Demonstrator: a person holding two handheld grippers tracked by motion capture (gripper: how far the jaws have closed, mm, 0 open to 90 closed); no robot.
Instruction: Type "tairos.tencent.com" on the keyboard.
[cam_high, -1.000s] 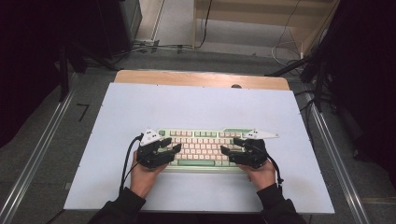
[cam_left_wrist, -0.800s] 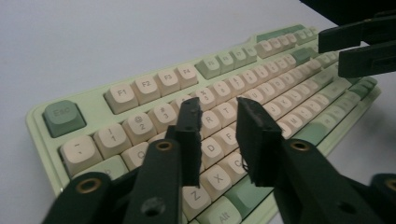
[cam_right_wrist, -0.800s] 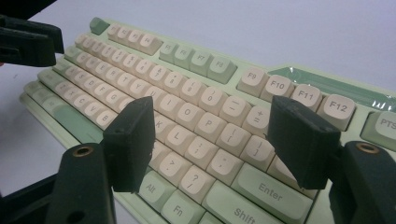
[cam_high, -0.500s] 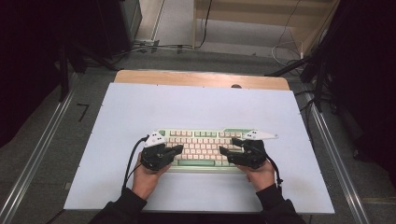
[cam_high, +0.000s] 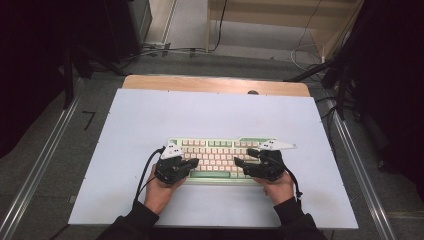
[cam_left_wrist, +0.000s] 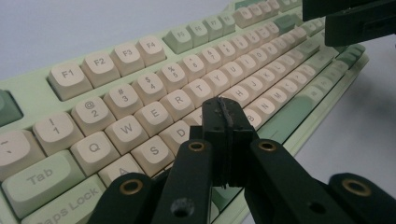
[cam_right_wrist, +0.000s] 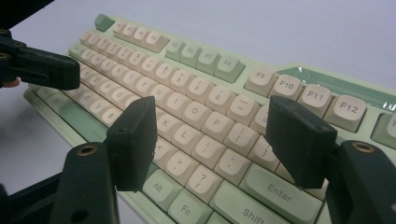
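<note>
Looks like typing w/ the grippers. The mint-and-cream mechanical keyboard (cam_high: 220, 160) sits mid-counter (cam_high: 150, 120), near the person's edge. Left gripper (cam_left_wrist: 224, 109) has jaws pressed together, nothing between them – tip poised right over the F/G keys, angled down. Next move imo: a straight poke onto one key w/o clipping neighbours. Right gripper (cam_right_wrist: 219, 140) hovers spread over the L/P/Enter side.

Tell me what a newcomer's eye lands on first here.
A mint-green keyboard with cream keys lies at the middle of the pale table. The left gripper hangs over its left-hand letter keys with jaws shut together. The right gripper hangs over the right-hand keys, jaws apart with nothing between them.
</note>
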